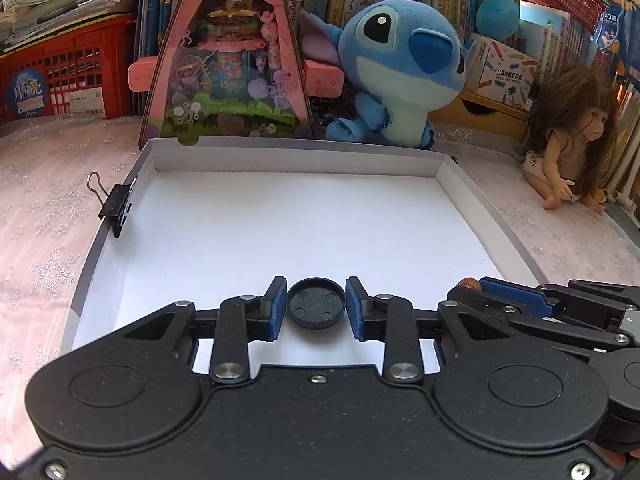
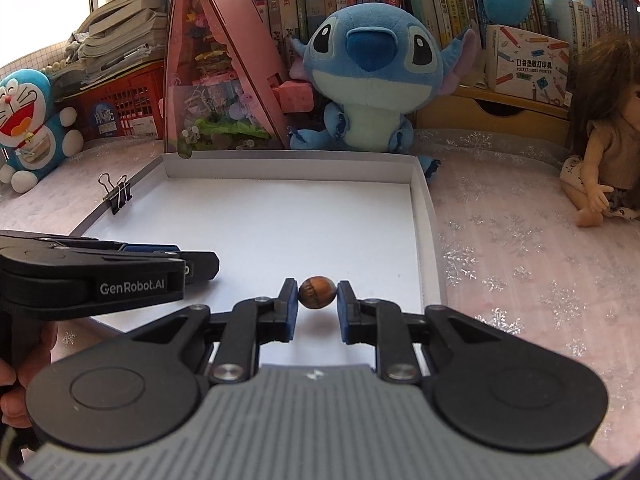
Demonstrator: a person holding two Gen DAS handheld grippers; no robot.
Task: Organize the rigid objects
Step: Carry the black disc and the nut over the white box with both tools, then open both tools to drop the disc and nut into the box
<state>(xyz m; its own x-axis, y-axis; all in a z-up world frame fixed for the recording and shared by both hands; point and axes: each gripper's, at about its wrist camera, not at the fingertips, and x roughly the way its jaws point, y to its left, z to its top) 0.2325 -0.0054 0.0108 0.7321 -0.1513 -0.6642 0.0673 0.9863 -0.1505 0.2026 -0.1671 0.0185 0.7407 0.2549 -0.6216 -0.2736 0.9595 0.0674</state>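
While my left gripper (image 1: 316,307) jaws sit just beside the black cap (image 1: 316,302) low over the white box (image 1: 296,162), it could drop and roll. My right gripper (image 2: 317,299) jaws pinch the round nut (image 2: 317,292) above the box floor; it could squirt out.

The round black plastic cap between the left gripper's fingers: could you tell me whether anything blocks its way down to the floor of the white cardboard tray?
Nothing visible does. The round black plastic cap sits between the left gripper pads over bare floor of the white cardboard tray. The black binder clip is on the far left wall, well aside.
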